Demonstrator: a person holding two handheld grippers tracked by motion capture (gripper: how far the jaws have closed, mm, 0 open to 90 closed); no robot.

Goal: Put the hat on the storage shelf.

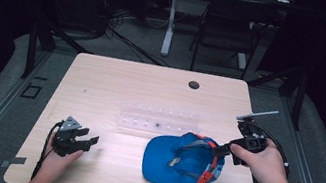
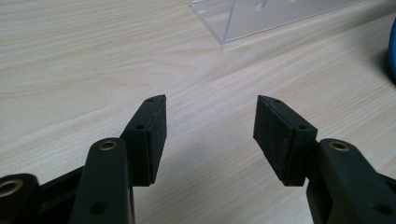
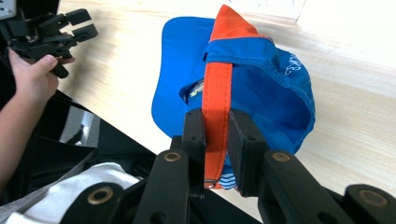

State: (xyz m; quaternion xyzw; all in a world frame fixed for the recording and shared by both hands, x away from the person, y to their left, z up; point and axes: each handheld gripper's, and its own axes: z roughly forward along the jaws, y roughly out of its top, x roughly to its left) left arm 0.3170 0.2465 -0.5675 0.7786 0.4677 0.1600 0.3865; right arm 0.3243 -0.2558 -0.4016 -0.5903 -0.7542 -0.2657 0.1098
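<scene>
Evidently, the step in hand was lifting the blue cap (image 1: 184, 159) by its rear strap. The right tool (image 3: 216, 135) had its jaws pressed together on the orange strap (image 3: 217, 98), pinching it flat between the two pads. The cap sat on the right half of the surface (image 1: 116, 83), crown side toward the right hand (image 1: 265, 163), brim lying flat toward the person's left, just in front of a clear plastic rack (image 1: 156, 119).

To do this step well, the grip should stay centred on the strap, since a narrow band can slide sideways out of flat pads. A slow, vertical lift was judged best: the cap is soft and would hang and swing from one point, and the brim might drag across the surface.

The left tool (image 1: 75, 138) rested near the left front edge, well apart from the cap, jaws spread and holding nothing. It was free to steady the brim if needed.

Materials: the cap was woven fabric, blue with orange trim and stitched seams, limp at the crown and stiffer at the curved brim. The pads were matte black and rubber-like. The surface was smooth pale wood-grain laminate; the rack was rigid and transparent.
</scene>
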